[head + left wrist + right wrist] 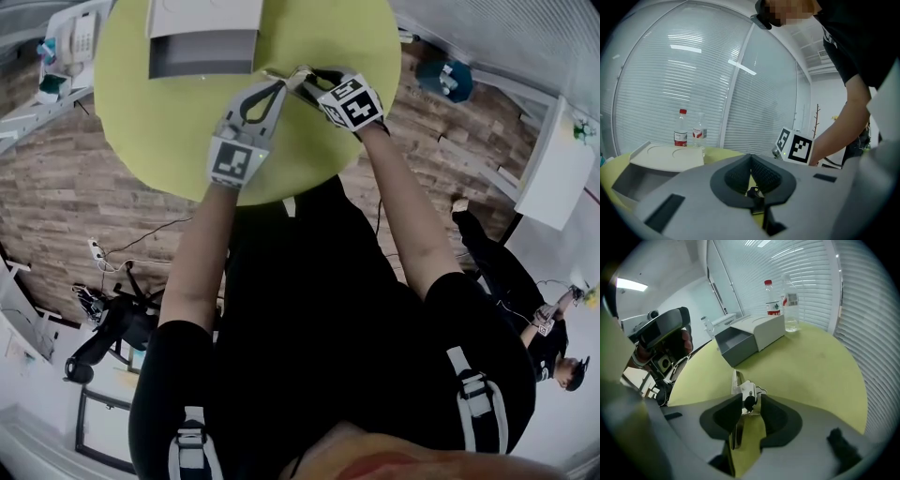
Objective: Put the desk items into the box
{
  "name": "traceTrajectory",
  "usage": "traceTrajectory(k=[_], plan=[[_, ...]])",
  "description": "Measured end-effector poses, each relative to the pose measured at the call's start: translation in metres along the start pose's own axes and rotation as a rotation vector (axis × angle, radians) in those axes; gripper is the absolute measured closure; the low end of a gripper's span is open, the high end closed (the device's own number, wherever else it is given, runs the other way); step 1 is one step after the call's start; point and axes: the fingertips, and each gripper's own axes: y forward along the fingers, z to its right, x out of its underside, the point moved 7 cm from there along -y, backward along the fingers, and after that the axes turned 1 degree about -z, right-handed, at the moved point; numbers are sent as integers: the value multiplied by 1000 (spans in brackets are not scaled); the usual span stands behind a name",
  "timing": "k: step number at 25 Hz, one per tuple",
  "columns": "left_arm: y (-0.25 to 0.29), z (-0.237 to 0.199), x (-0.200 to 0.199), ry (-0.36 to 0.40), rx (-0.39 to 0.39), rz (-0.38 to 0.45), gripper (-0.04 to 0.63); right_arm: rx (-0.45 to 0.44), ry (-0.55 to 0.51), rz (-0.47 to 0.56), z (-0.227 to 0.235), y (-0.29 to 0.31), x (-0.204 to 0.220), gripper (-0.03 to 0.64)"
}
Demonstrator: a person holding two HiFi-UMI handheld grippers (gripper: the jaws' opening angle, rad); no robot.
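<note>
Round yellow-green table [178, 122], seen from above, with an open grey rectangular box [202, 54] and its white lid [202, 14] at the far edge. No item can be seen in the grey compartment. Two plastic bottles [780, 301] stand behind the box. Both tools meet near the table's middle, well apart from the box. The left gripper [279, 86] reaches in nearly level. Its jaws are together at the tips, and its own view shows nothing plainly caught between them. The right gripper [305, 80] tilts steeply down. Its jaws stand apart on either side of the small silver metal desk item with a black knob [746, 392], which rests on the table, and neither pad presses on it yet. The step in hand is judged to be the right gripper's pick-up. For a sound grip, the pads should settle lower and centre on the item's flat metal sides rather than on the rounded knob, which would likely let it twist or slip. The jaws should close only once both pads face metal squarely. The left gripper may steady the long end if the item slides. The lift should clear the box wall before the item is released inside the grey compartment.
</note>
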Motion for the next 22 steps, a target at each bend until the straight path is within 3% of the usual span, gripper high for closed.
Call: traceTrajectory(k=[6,14,22], plan=[[12,-4,7,10,-5,3,583,-51,11,-14,2,7,1,494],[12,-4,2,-3,-19,6,583,-120,9,-36,-7,3,-6,552],[10,-1,-4,21,-16,-1,583,-98,-75,-68,-18,-5,-11,577]])
